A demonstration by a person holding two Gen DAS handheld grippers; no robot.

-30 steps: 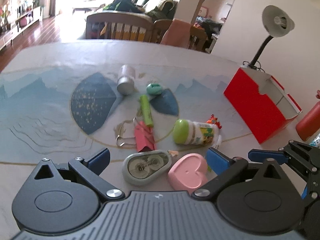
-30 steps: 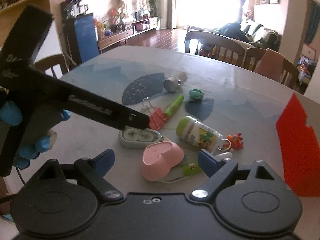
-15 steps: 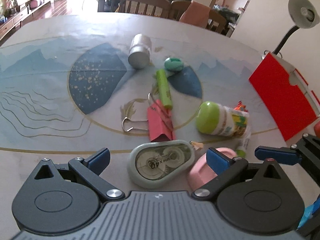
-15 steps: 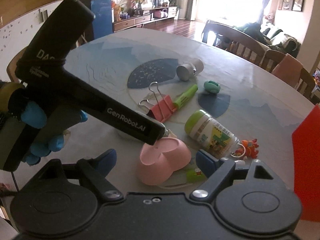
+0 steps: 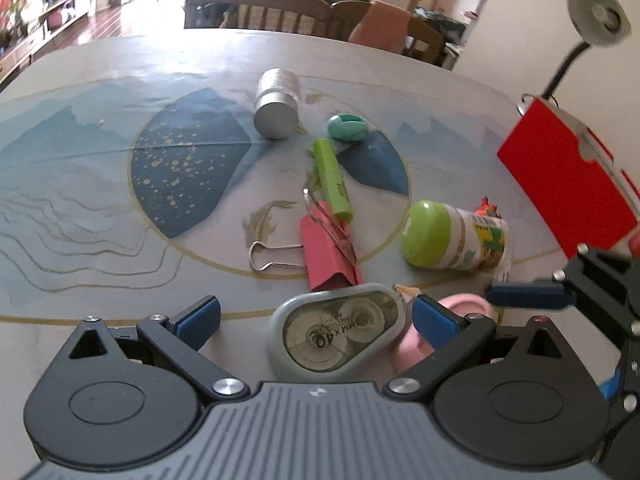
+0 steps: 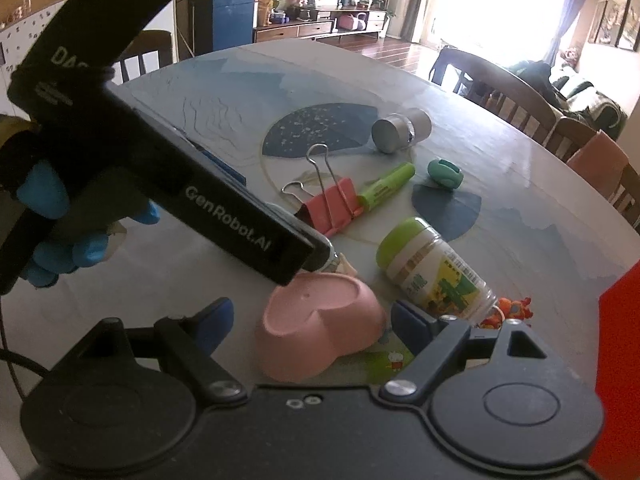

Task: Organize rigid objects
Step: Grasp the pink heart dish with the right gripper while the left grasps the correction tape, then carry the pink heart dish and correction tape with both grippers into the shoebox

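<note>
The left gripper (image 5: pixel 316 320) is lowered over the near edge of the table (image 5: pixel 80 128), jaws wide and empty; the grey correction-tape dispenser (image 5: pixel 340 332) lies between its blue fingers (image 5: pixel 200 318), closer to the right one, with no pad pressing on it. A gloved hand (image 6: pixel 60 220) carries this gripper. Beyond the dispenser lie a pink binder clip (image 5: pixel 328 248) with wire handles, a green highlighter (image 5: pixel 334 178) touching the clip, a silver cylinder (image 5: pixel 277 106) on its side, and a teal ring-shaped piece (image 5: pixel 347 128). Further right, a green-capped bottle (image 5: pixel 452 236) lies on its side, an orange toy (image 6: pixel 514 310) at its base. The right gripper (image 6: pixel 310 322) is open wide around the upturned pink heart-shaped dish (image 6: pixel 320 328), pads apart from it. A red box (image 5: pixel 560 176) stands at the far right edge.
</note>
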